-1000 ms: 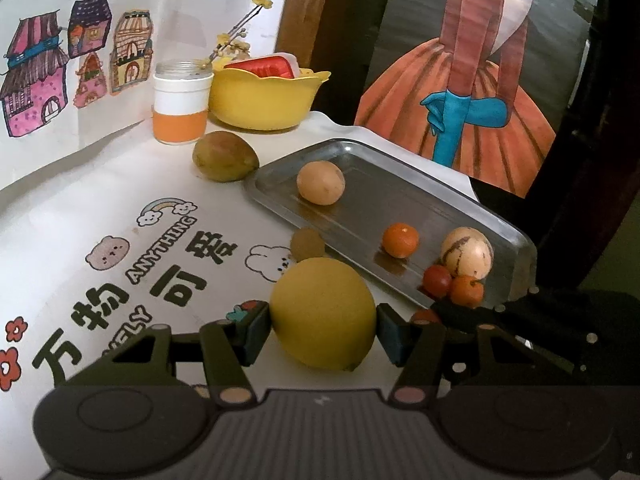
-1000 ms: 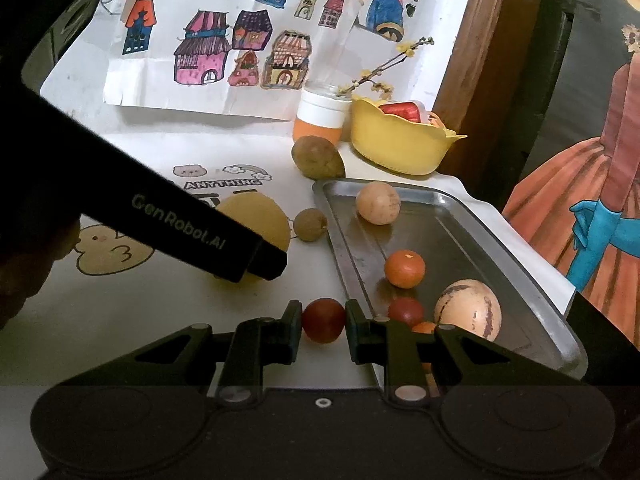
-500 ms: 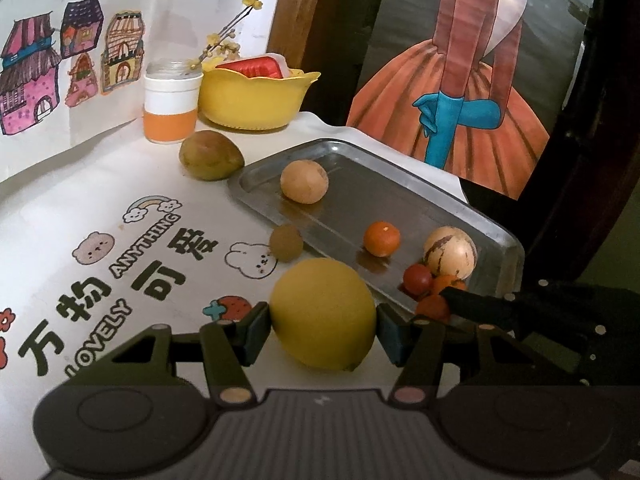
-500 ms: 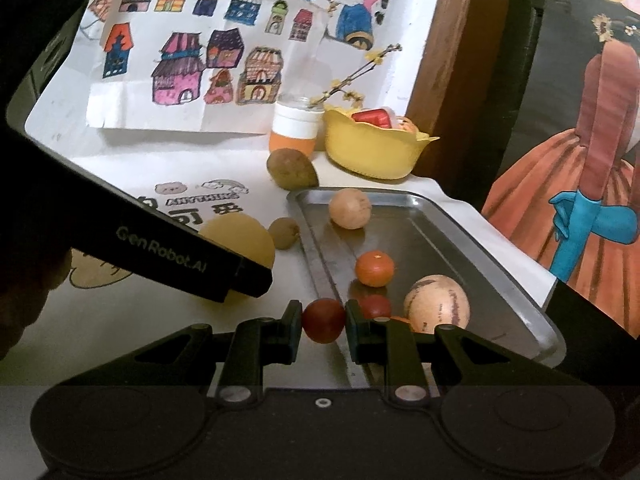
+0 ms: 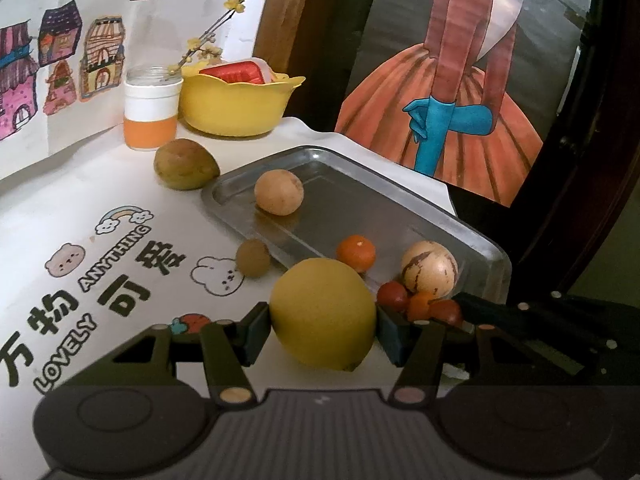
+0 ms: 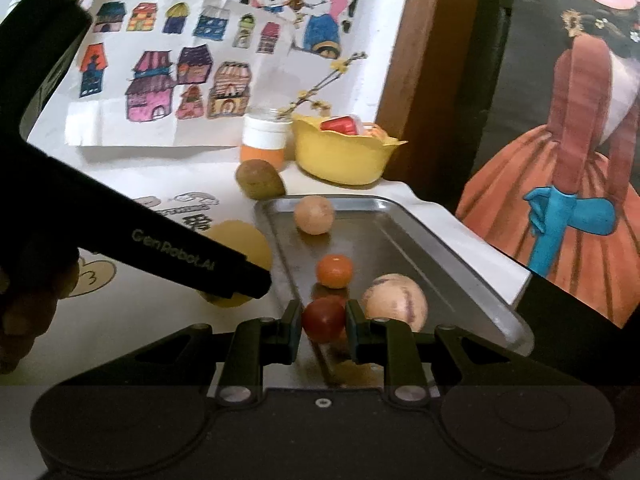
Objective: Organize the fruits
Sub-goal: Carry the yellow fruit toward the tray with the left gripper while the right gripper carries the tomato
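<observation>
My left gripper (image 5: 323, 330) is shut on a large yellow fruit (image 5: 323, 314), held beside the near left edge of the metal tray (image 5: 360, 204). In the right wrist view my right gripper (image 6: 323, 322) is shut on a small red tomato (image 6: 323, 319), over the tray's near end (image 6: 400, 232). The tray holds a tan round fruit (image 5: 279, 192), a small orange (image 5: 356, 253), a striped pale fruit (image 5: 429, 273) and small red and orange fruits (image 5: 416, 302). A green-brown fruit (image 5: 185, 164) and a small brown fruit (image 5: 253, 257) lie on the table.
A yellow bowl (image 5: 236, 102) with a red item and a white-and-orange jar (image 5: 151, 114) stand at the back by the wall drawings. The printed tablecloth (image 5: 80, 240) covers the table. The table's right edge drops off just beyond the tray.
Both grippers have moved toward the tray with their fruits. The red tomato now hangs over the tray's near end instead of over the tablecloth.
</observation>
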`<state>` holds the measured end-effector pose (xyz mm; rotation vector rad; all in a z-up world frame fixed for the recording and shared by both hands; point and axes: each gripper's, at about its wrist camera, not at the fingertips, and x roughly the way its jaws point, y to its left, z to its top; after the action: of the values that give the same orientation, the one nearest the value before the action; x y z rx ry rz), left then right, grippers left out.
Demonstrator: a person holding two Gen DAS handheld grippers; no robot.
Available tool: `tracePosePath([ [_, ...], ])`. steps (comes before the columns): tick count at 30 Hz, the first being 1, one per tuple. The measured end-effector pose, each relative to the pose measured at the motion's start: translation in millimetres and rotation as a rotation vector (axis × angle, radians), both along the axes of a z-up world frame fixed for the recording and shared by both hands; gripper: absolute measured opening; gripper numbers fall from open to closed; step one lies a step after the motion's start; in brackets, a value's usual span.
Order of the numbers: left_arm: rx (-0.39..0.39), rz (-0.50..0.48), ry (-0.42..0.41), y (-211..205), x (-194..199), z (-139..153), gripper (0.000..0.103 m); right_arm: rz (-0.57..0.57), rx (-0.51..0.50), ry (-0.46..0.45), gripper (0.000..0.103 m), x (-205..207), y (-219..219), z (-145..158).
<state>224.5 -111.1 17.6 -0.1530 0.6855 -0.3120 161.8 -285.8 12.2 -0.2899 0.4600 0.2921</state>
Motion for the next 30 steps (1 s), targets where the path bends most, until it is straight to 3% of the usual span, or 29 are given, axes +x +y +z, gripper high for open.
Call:
tracePosePath([
  [12, -0.023, 0.023, -0.020, -13, 20, 5, 0.061, -0.084, 0.022, 0.001, 0.024, 9, -26, -5],
  [30, -0.009, 0.100, -0.023, -18, 59, -2, 0.061, -0.105, 0.060, 0.030, 0.025, 18, -37, -17],
])
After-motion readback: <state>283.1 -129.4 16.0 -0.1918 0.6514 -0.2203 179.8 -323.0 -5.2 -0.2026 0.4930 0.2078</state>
